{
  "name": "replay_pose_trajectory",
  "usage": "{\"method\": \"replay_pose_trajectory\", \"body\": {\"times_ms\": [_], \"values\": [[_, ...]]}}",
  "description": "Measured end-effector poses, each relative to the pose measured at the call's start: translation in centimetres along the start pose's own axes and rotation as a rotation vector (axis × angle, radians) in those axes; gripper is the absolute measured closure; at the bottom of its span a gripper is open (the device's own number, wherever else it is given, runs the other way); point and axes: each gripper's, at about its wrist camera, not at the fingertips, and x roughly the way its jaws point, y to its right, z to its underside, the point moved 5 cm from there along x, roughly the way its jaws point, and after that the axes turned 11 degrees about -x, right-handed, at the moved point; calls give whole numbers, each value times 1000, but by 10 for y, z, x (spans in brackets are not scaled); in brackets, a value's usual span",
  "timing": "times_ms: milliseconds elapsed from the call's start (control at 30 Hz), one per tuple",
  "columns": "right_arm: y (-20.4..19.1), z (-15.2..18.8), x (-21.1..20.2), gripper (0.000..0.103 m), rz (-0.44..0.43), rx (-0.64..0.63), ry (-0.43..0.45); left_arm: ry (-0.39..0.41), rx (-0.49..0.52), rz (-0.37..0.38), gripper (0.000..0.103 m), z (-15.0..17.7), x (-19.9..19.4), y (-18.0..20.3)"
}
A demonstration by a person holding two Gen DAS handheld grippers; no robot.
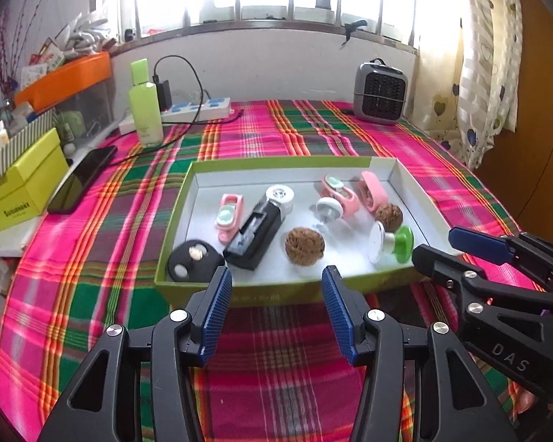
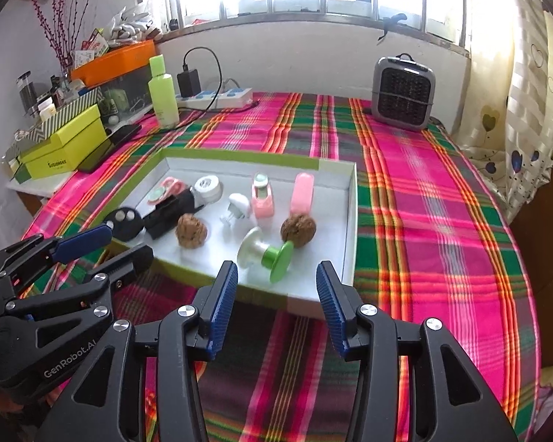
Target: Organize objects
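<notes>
A shallow green box lid with a white inside (image 1: 405,180) (image 2: 350,199) lies on the plaid cloth. In it lie two walnuts (image 1: 305,246) (image 1: 388,217), a black charger (image 1: 254,235), a black round case (image 1: 191,259), pink clips (image 1: 228,216) (image 1: 341,193), a white jar (image 1: 281,196) and a green-and-white spool (image 1: 390,245) (image 2: 265,252). My left gripper (image 1: 276,276) is open and empty at the lid's near edge. My right gripper (image 2: 276,270) is open and empty, just short of the spool; in the left wrist view it shows at the right (image 1: 446,246).
At the back stand a green bottle (image 1: 145,105), a power strip with a charger (image 1: 199,108) and a grey heater (image 1: 379,90). At the left are a phone (image 1: 83,180), a yellow-green box (image 1: 22,191) and an orange bin (image 1: 66,79). A curtain (image 1: 486,66) hangs at the right.
</notes>
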Motion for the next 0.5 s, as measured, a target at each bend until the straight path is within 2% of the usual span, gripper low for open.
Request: {"method": "replay_pose_trajectory", "body": {"times_ms": [500], "values": [[-11,28,-3,55,38,9,-33,-23,-5,-28,53,27,-4,-12]]}}
